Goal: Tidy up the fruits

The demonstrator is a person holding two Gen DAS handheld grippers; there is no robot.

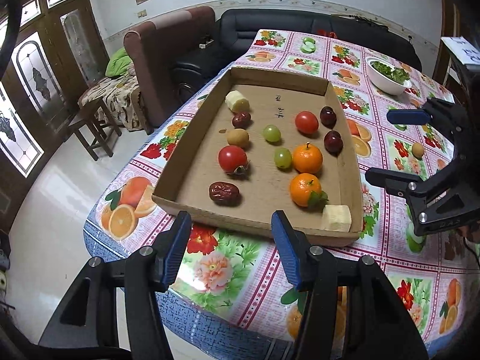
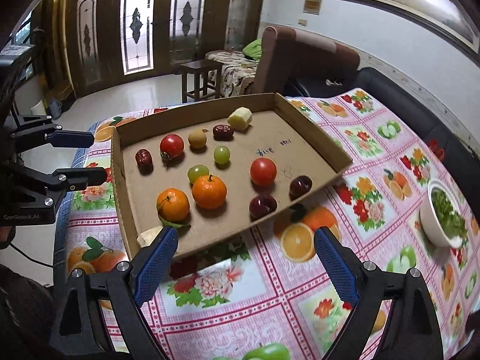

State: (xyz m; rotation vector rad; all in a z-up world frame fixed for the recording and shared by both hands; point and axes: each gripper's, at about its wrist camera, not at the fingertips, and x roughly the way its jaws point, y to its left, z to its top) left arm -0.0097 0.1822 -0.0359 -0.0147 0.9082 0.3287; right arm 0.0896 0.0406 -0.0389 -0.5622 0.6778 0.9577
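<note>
Fruit lies spread across a shallow cardboard tray (image 1: 192,138) at the centre of both views, on a table (image 1: 228,267) under a floral cloth. In the left wrist view we count two oranges (image 1: 306,158) at centre right, one behind the other and close together, with two green grapes (image 1: 282,157) just left of them. Two tomatoes (image 1: 232,158) sit apart, one at centre left, one toward the upper right. Two dark plums (image 1: 333,141) stand along the right wall. We note a wrinkled date (image 1: 224,193) near the lower left corner, a second one further up, and a tan round fruit (image 1: 238,138) between tomato and upper date. Pale cut pieces (image 1: 336,217) occupy the lower right and upper left corners.

We find the left gripper (image 1: 231,225) with jaws apart, empty, at the tray's near wall. The right gripper (image 2: 244,243) is likewise spread and empty, low in its view, over the tray's near edge. A white bowl (image 2: 432,225) of greens stands at the right of that view, well apart from the tray.
</note>
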